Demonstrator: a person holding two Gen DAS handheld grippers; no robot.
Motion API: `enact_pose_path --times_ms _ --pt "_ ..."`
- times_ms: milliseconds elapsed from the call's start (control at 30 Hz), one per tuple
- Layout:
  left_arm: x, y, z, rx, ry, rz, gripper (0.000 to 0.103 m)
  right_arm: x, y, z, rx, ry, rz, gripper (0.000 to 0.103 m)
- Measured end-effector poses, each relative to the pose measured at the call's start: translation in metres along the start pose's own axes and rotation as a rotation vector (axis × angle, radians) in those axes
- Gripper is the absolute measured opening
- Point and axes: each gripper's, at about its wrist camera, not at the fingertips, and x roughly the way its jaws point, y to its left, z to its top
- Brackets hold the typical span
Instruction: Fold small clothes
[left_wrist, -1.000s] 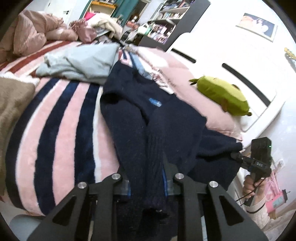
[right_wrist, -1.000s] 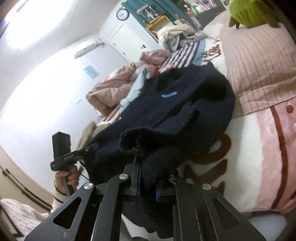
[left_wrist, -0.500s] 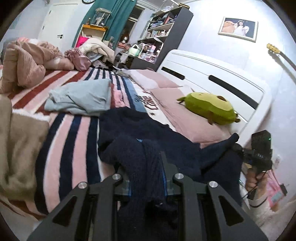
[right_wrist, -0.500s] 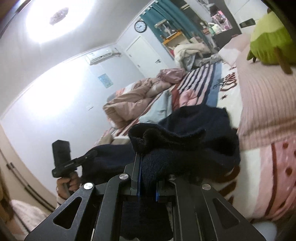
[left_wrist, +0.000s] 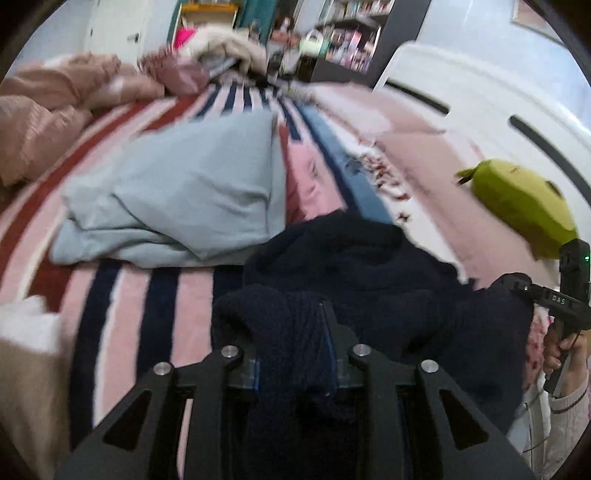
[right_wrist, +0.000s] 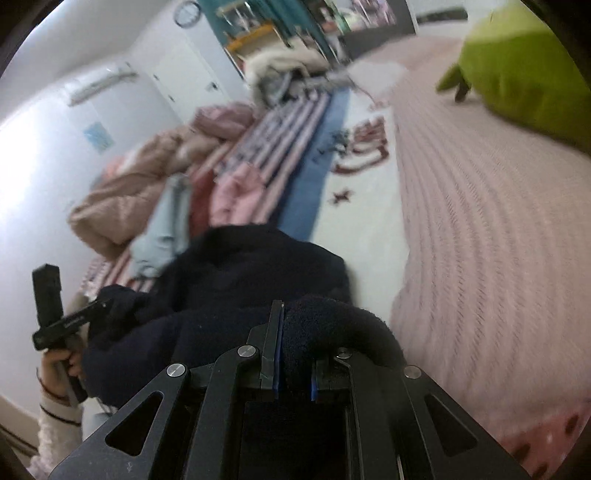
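Note:
A dark navy knitted sweater (left_wrist: 369, 280) is bunched up on the striped bed, doubled over toward the far side. My left gripper (left_wrist: 295, 332) is shut on one edge of it, the fabric wrapped over the fingers. My right gripper (right_wrist: 293, 332) is shut on another thick fold of the same sweater (right_wrist: 236, 280). Each gripper shows at the edge of the other's view: the right one (left_wrist: 554, 299) at far right, the left one (right_wrist: 70, 325) at far left. A light blue garment (left_wrist: 177, 192) lies crumpled just beyond the sweater.
The bed has a pink, navy and red striped blanket (left_wrist: 122, 314). A pink ribbed pillow (right_wrist: 498, 240) and a green plush toy (left_wrist: 524, 206) lie to the right by the white headboard (left_wrist: 480, 92). A pink duvet (left_wrist: 44, 110) is heaped far left. Shelves stand behind.
Both grippers have lifted their sweater edges off the bed and carried them forward over the garment. The flat sweater is now bunched and doubled, and the views tilt back down toward the bed.

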Motion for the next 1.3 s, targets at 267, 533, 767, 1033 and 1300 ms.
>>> enact_pose_path --times_ms 267,533,767,1033,1300 --pt "0.015 0.013 0.000 -0.027 0.111 -0.074 0.048 0.023 -0.005 -0.002 -0.073 0.132 -0.033 0.031" --pt "-0.100 -0.012 -0.018 0.145 -0.067 -0.050 0.095 -0.056 0.049 -0.023 -0.325 0.035 -0.115 0.071" --pt "-0.100 -0.062 -0.050 0.384 -0.017 -0.053 0.097 -0.037 0.092 -0.058 -0.491 0.118 -0.082 0.073" --pt "-0.040 -0.086 -0.079 0.510 0.063 0.182 0.083 -0.002 0.095 -0.078 -0.581 0.121 -0.222 0.061" --pt "-0.056 -0.052 -0.029 0.372 -0.017 0.138 0.010 -0.009 0.090 -0.031 -0.547 0.039 -0.266 0.003"
